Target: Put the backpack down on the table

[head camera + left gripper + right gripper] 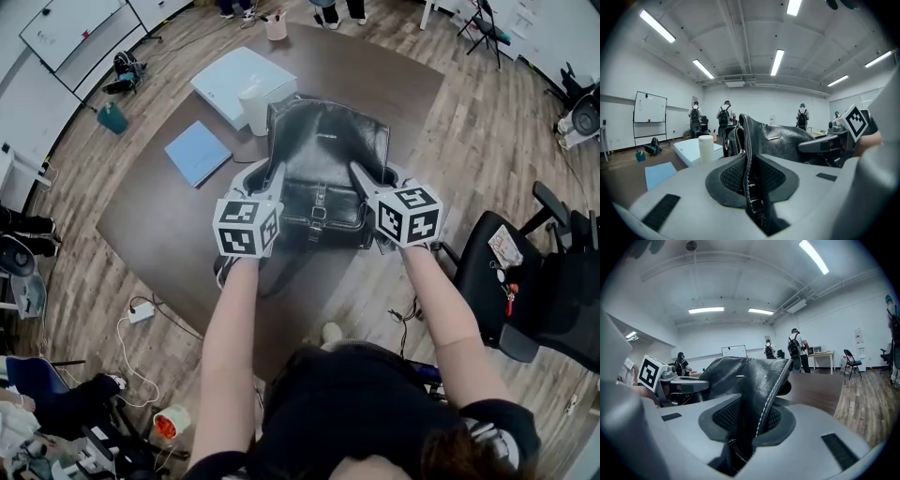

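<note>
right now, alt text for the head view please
A black leather backpack is gripped at both sides by the left tongs and right tongs over a dark brown table. A light blue flat folder and white box lie nearby.

backpack (pixel 323 173) at table (pixel 169 225) near edge | folder (pixel 198 153) left of it | box (pixel 234 80) behind folder

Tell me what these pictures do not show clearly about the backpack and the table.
- Underside of the backpack, head view: hidden by its own body, the left gripper and the right gripper; contact with the table unclear.
- The pink object, head view: too small to identify.
- The white cylinder, left gripper view: too small to identify.
</note>
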Motion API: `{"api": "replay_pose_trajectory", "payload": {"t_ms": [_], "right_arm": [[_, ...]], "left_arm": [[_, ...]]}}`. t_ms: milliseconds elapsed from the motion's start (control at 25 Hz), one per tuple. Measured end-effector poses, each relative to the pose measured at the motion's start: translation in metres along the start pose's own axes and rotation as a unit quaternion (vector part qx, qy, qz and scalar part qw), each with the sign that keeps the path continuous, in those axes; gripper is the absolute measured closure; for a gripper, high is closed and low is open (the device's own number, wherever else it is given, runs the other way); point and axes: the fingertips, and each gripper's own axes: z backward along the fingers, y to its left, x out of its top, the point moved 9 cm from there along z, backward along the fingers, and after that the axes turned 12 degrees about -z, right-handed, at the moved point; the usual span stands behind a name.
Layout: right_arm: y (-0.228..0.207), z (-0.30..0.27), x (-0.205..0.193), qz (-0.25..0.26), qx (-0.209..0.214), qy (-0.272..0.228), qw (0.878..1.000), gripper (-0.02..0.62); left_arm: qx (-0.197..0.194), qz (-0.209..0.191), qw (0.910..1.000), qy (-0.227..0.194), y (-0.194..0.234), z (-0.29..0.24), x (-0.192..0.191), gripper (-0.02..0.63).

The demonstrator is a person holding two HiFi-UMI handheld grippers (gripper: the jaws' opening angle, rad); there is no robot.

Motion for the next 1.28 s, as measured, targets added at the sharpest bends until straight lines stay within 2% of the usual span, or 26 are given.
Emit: {"api": "replay_pose_trajectory", "payload": {"t_ms": [520, 760, 960, 1120, 1200, 1280], "right_arm": [[-0.01, -0.009, -0.012, -0.013, 0.001, 0.016, 1.0, 0.482], [-0.008, -0.009, -0.009, -0.011, 0.0, 0.021, 1.0, 0.474], [-0.008, -0.008, -0.007, -0.006, -0.001, 0.033, 0.999, 0.461], [-0.005, -0.007, -0.007, 0.005, -0.011, 0.043, 0.999, 0.412], [-0.004, -0.006, -0.006, 0.012, -0.018, 0.044, 0.999, 0.324], [-0.002, -0.005, -0.006, 0.012, -0.024, 0.041, 0.999, 0.311]], "left_arm": [[-0.001, 0.007, 0.9998, 0.018, 0.0, -0.005, -0.011, 0.534], [0.028, 0.012, 0.9994, 0.016, 0.004, -0.001, -0.009, 0.463], [0.032, 0.016, 0.9992, 0.019, 0.007, 0.0, -0.007, 0.43], [0.031, 0.011, 0.9992, 0.023, 0.007, 0.002, -0.006, 0.426], [0.029, 0.011, 0.9992, 0.024, 0.006, 0.003, -0.005, 0.426], [0.028, 0.008, 0.9993, 0.026, 0.006, 0.004, -0.005, 0.426]]}}
